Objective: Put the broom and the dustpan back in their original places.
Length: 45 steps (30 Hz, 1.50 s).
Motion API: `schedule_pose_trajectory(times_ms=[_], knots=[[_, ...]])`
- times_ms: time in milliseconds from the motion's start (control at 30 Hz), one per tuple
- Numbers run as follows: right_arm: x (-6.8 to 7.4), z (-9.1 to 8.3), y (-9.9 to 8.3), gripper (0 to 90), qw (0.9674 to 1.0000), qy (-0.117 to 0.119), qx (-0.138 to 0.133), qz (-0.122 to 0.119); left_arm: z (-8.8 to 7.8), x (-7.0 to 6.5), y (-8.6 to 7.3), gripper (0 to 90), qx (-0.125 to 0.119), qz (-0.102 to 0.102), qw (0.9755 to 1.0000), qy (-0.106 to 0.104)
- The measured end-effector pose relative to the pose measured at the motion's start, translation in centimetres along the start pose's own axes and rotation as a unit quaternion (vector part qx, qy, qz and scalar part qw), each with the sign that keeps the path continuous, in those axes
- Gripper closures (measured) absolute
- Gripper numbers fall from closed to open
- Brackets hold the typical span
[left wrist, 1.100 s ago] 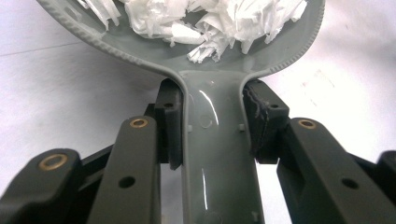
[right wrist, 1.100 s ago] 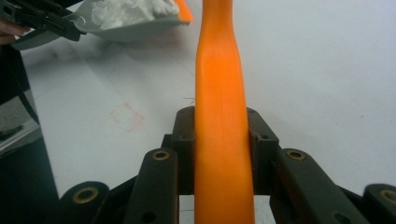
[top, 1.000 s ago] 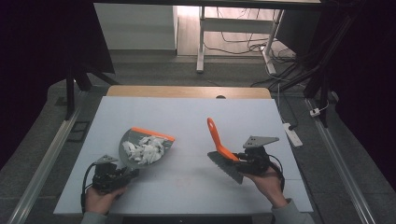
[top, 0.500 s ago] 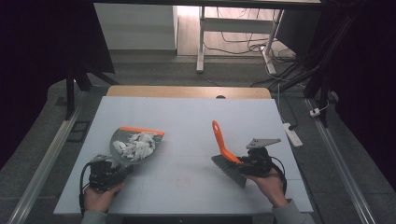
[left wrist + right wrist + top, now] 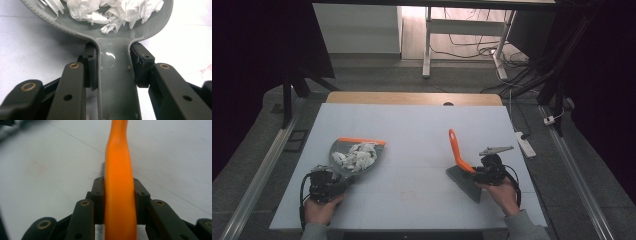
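— Left gripper [image 5: 334, 181]? Clamping the handle of the grey plastic dustpan [image 5: 357, 159], shredded white paper scraps [image 5: 110, 11] lying just beyond its jaws.

— Right gripper [image 5: 472, 172]? Pinching the orange-handled grey brush [image 5: 457, 150], handle rising ahead of it.

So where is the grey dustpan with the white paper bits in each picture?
High view: the dustpan sits lower left on the table, its handle in the left gripper.
Left gripper view: it spans the top edge, and its handle runs down the middle between the jaws, which clamp it.
Right gripper view: I can't make it out there.
Shared landmark: the white paper scraps piled in the pan.
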State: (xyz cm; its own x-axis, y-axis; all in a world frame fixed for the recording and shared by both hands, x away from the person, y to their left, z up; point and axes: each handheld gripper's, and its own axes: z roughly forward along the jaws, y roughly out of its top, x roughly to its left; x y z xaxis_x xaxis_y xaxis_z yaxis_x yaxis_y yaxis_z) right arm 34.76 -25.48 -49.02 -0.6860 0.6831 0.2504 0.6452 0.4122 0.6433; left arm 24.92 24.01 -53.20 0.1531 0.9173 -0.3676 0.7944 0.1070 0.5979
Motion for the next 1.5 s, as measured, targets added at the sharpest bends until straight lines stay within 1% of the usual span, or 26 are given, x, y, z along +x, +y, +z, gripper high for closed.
schedule_pose_trajectory(times_ms=[33,100,200,300,333,400,433,500,533,567,600,633,733,767,833,867,900,933,967,1000,1100,1133,1167,1300,1400,1500], knots=[[-0.3,0.1,-0.1,67.0,1.0,-0.006,0.002,-0.001,0.0,0.0,0.0,61.1,0.001,0.0,1.0,0.001],[-0.8,0.3,-0.2,64.7,0.9999,-0.01,0.006,0.004,0.2,0.1,0.0,61.0,0.002,-0.002,1.0,0.002],[-1.4,0.4,-0.2,62.4,0.9999,-0.006,0.008,0.009,0.3,0.0,0.0,60.8,0.005,0.0,1.0,0.006],[-1.7,0.8,-0.2,54.9,0.9995,-0.026,0.018,0.002,0.4,-0.1,0.1,60.6,0.006,0.002,1.0,0.006],[-1.9,1.0,-0.2,52.3,0.9992,-0.031,0.023,0.004,0.4,-0.1,0.0,60.5,0.005,0.001,1.0,0.006],[-2.0,1.2,-0.2,47.9,0.9983,-0.05,0.029,0.001,0.5,-0.1,0.0,60.0,0.005,0.0,1.0,0.004],[-2.0,1.2,-0.2,46.7,0.9976,-0.061,0.033,-0.003,0.4,-0.1,0.0,58.3,0.003,-0.001,1.0,0.004],[-2.1,1.3,-0.2,44.6,0.9973,-0.065,0.035,-0.003,0.3,-0.1,0.0,51.5,0.001,0.0,1.0,0.002],[-2.0,1.2,-0.2,44.4,0.9968,-0.072,0.034,-0.005,0.2,-0.1,0.0,48.0,-0.002,0.0,1.0,0.001],[-2.0,1.2,-0.2,44.1,0.9956,-0.086,0.033,-0.012,0.1,-0.1,0.1,45.6,-0.004,0.003,1.0,0.002],[-1.9,1.0,-0.2,43.9,0.9956,-0.089,0.026,-0.014,0.0,-0.2,0.1,42.0,-0.003,0.006,1.0,0.003],[-1.9,0.9,-0.2,43.9,0.9957,-0.089,0.023,-0.009,-0.1,-0.2,0.1,37.1,-0.003,0.009,1.0,0.003],[-1.9,0.4,-0.2,43.3,0.9953,-0.094,0.012,-0.016,-0.5,-0.4,0.0,30.2,-0.005,0.022,0.9997,0.005],[-1.8,0.2,-0.2,43.3,0.9952,-0.096,0.006,-0.02,-0.5,-0.4,0.0,29.3,-0.005,0.022,0.9997,0.005],[-1.4,-0.2,-0.1,43.9,0.9943,-0.1,-0.008,-0.035,-1.4,-0.7,0.0,28.8,-0.011,0.042,0.999,0.006],[-1.2,-0.4,-0.1,44.9,0.9945,-0.097,-0.011,-0.04,-1.7,-0.7,-0.1,28.7,-0.013,0.05,0.9986,0.008],[-1.0,-0.6,0.0,45.8,0.9947,-0.091,-0.015,-0.046,-1.7,-0.7,-0.1,28.8,-0.013,0.05,0.9986,0.008],[-0.8,-0.7,0.0,46.3,0.9947,-0.085,-0.019,-0.054,-2.3,-0.9,-0.1,29.0,-0.012,0.066,0.9977,0.003],[-0.6,-0.7,0.0,46.5,0.9948,-0.08,-0.019,-0.061,-2.3,-0.9,-0.1,29.4,-0.012,0.066,0.9977,0.003],[-0.3,-0.7,0.0,46.8,0.9947,-0.072,-0.019,-0.071,-2.7,-1.2,-0.1,29.5,-0.012,0.088,0.996,-0.007],[0.5,-0.7,-0.1,48.0,0.9932,-0.058,-0.017,-0.099,-3.0,-1.7,0.0,30.7,-0.012,0.122,0.992,-0.03],[0.5,-0.7,-0.1,48.0,0.9932,-0.058,-0.017,-0.099,-3.0,-1.7,0.0,31.2,-0.012,0.122,0.992,-0.03],[1.1,-0.6,-0.2,48.2,0.9921,-0.05,-0.014,-0.115,-3.1,-1.9,0.1,31.2,-0.011,0.138,0.9896,-0.04],[2.0,-0.5,-0.6,48.3,0.9905,-0.027,-0.013,-0.134,-3.0,-2.0,0.1,32.0,-0.013,0.161,0.9847,-0.066],[2.5,-0.6,-0.9,48.4,0.9892,-0.019,-0.012,-0.145,-2.9,-2.2,0.2,32.5,-0.015,0.173,0.9816,-0.079],[2.5,-0.7,-1.2,48.5,0.9884,-0.021,-0.015,-0.149,-2.9,-2.3,0.3,32.6,-0.012,0.182,0.9795,-0.087]])
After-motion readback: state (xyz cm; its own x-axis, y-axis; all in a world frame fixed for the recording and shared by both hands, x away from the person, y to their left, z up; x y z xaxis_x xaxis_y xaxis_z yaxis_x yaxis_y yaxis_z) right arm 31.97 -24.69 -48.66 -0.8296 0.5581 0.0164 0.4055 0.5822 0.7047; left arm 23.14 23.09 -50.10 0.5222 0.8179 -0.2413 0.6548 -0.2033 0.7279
